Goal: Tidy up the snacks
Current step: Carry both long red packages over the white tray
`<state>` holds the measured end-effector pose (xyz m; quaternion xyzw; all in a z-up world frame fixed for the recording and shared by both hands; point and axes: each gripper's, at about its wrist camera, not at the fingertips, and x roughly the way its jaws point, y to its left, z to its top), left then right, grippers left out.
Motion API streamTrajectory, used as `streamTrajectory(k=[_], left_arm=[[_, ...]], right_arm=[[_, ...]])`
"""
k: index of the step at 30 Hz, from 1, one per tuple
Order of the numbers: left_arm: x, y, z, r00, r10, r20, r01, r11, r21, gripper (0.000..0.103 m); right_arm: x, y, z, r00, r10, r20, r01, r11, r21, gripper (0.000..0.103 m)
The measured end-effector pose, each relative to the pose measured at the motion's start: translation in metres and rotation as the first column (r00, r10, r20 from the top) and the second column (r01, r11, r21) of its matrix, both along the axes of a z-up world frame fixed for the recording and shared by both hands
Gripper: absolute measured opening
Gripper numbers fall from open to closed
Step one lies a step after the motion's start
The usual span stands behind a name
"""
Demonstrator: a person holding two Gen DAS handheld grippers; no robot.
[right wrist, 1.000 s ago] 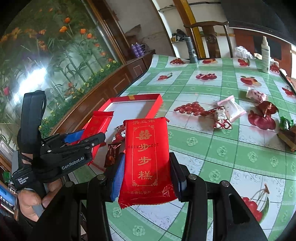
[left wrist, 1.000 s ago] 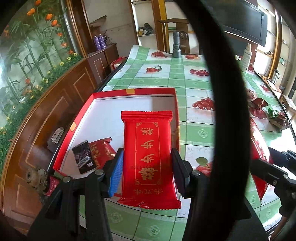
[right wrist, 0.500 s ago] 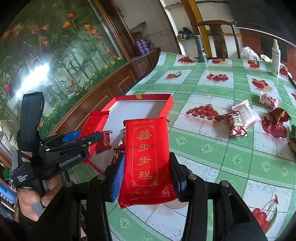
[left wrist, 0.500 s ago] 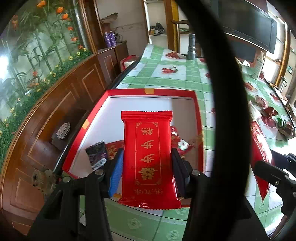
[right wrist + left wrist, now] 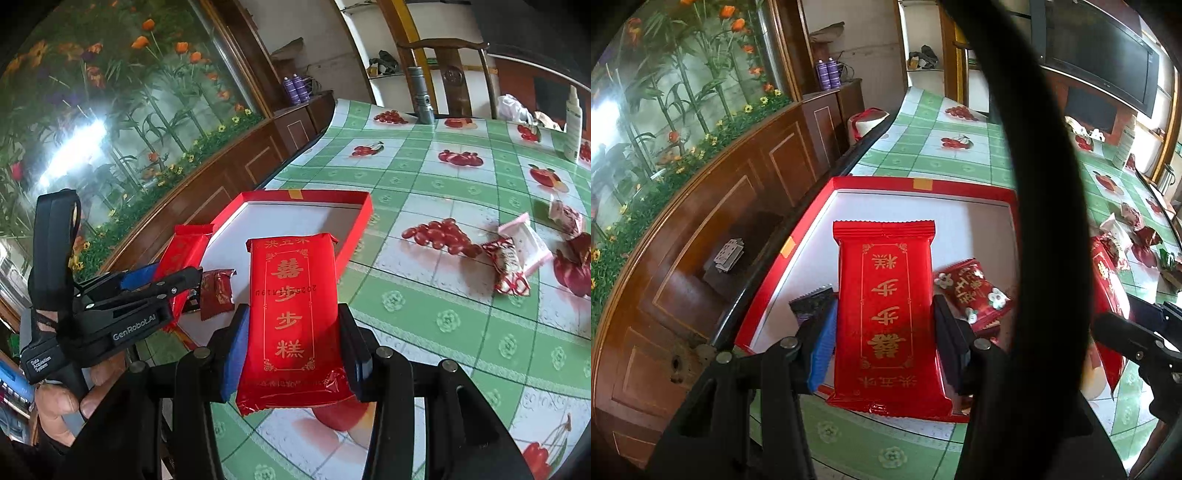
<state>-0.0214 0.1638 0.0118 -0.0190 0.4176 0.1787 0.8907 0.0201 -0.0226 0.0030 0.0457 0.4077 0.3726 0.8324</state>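
Note:
My left gripper (image 5: 884, 332) is shut on a long red snack packet (image 5: 886, 314) with gold characters and holds it above the near part of the red box (image 5: 923, 184) with a white floor. In the right wrist view that gripper (image 5: 162, 280) and its packet (image 5: 184, 251) hang over the box's left side (image 5: 310, 195). My right gripper (image 5: 291, 328) is shut on a second red packet (image 5: 293, 310), just right of the box's near corner. Small red (image 5: 971, 291) and dark (image 5: 812, 302) snacks lie in the box.
Loose wrapped snacks (image 5: 517, 254) lie on the green checked tablecloth (image 5: 443, 317) to the right. A flashlight (image 5: 421, 96), a white bottle (image 5: 574, 122) and a chair stand at the far end. A wooden cabinet (image 5: 738, 206) runs along the table's left edge.
Both grippers have moved left and forward with their packets. The left packet now hangs further over the box; a red flowered snack has come into view beside it.

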Motion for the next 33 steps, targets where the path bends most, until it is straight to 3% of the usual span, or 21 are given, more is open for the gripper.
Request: streamTrajectory(k=[9,33], left_arm=[[0.012,0.023,-0.002,1.0,0.027,-0.006,-0.027,0.999,-0.027,0.051],[0.073,0.052,-0.021,0.996,0.056,-0.065,-0.055,0.998,0.016,0.051]], right_arm=[[0.018,0.029,0.0,1.0,0.022,0.001,-0.022,1.0,0.003,0.045],[0.086,0.074,-0.02,1.0,0.011,-0.025,-0.012,0.999,-0.039,0.045]])
